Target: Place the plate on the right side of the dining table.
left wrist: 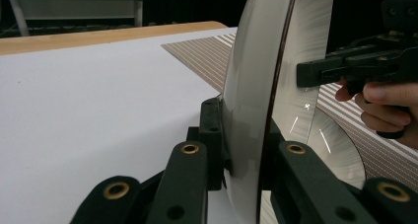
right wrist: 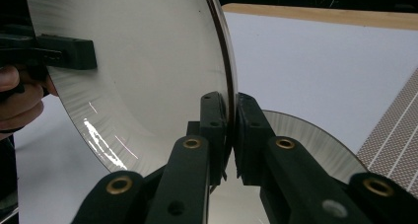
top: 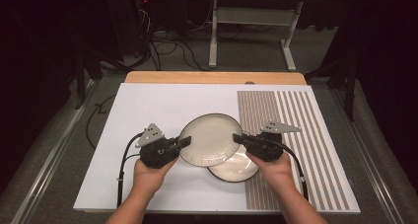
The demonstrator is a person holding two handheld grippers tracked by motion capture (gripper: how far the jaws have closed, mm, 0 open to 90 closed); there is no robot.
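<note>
From above, two round glossy plates show: the upper plate (top: 209, 139) is held over the white mat (top: 148, 105), overlapping the lower plate (top: 235, 168) lying flat beneath. The left gripper (top: 183, 143) is clamped on its left rim, the right gripper (top: 239, 138) on its right rim. The gripper views show the pads (right wrist: 215, 125) pinching the dark-edged rim edge-on, and fine ridges near it.

upper plate (top: 209, 137): between my left gripper (top: 183, 143) and right gripper (top: 238, 139)
lower plate (top: 236, 168): under it, beside my right gripper
</note>
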